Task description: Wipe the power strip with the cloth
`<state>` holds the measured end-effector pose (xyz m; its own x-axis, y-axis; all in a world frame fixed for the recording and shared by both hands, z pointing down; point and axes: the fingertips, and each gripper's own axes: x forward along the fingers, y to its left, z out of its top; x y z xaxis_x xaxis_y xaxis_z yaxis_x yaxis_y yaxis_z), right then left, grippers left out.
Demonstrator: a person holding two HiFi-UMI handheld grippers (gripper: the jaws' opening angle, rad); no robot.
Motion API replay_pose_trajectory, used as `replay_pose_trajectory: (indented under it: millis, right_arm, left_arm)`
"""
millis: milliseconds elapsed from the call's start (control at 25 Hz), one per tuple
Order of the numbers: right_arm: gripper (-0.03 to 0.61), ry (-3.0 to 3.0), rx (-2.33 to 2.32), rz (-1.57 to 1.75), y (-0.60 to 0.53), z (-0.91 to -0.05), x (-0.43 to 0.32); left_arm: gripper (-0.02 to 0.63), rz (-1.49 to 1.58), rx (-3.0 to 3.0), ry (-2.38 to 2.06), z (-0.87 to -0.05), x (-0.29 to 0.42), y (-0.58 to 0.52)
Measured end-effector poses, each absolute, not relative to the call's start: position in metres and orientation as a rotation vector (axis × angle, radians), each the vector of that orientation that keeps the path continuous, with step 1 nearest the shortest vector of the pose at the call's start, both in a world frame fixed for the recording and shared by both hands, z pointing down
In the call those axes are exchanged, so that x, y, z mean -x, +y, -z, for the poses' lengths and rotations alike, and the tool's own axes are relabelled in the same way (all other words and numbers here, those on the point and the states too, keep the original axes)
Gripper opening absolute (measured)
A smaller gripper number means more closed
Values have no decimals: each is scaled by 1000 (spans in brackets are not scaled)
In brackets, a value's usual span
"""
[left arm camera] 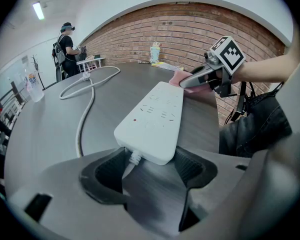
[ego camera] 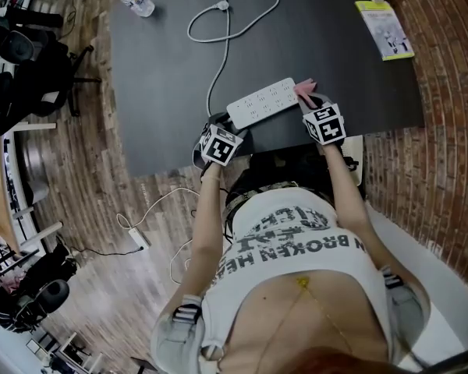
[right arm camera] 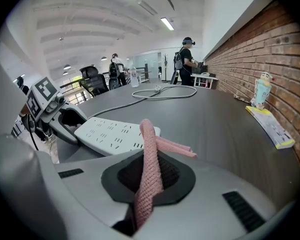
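Note:
A white power strip (ego camera: 261, 102) lies near the front edge of the dark table (ego camera: 164, 68), and its cable (ego camera: 218, 49) runs off toward the back. My left gripper (ego camera: 231, 128) holds the strip's cable end. In the left gripper view the strip (left arm camera: 155, 116) sits pinched between the two dark pads of that gripper (left arm camera: 150, 166). My right gripper (ego camera: 315, 104) is shut on a pink cloth (right arm camera: 151, 154). The cloth's free end rests on the table against the other end of the strip (right arm camera: 110, 131). The cloth (left arm camera: 179, 76) also shows at the strip's far end.
A water bottle (ego camera: 136, 0) stands at the table's far left corner. At the far right lie a yellow-edged booklet (ego camera: 384, 29) and a small figure (right arm camera: 262, 89). The coiled cable (right arm camera: 162, 93) lies mid-table. A brick wall runs along the right, and people stand in the background.

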<state>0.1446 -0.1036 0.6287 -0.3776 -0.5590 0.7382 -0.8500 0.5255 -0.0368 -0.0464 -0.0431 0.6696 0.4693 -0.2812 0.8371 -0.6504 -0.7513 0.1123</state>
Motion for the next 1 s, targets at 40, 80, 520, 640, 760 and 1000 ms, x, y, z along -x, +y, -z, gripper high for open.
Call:
replay_pose_trajectory:
  millis: [40, 80, 520, 640, 760, 1000]
  right_arm:
    - [17, -2085, -1141, -545, -104, -629, -144]
    - [17, -2084, -1143, -539, -104, -629, -144]
    - [17, -2080, -1155, -503, -102, -627, -141]
    - [17, -2133, -1113, -478, -102, -619, -132]
    - [17, -2183, -1069, -443, -100, -611, -122]
    - [17, -2228, -981, -406, -95, -606, -107]
  left_arm:
    - [291, -1199, -2305, -780, -670, 47, -43]
    - [291, -1196, -2308, -779, -672, 46, -43]
    - [290, -1167, -2368, -795, -671, 46, -42]
    - [290, -1128, -2397, -845, -660, 46, -44]
    - [290, -1050, -2439, -892, -641, 43, -45]
    - [239, -881, -2497, -944, -603, 25, -44]
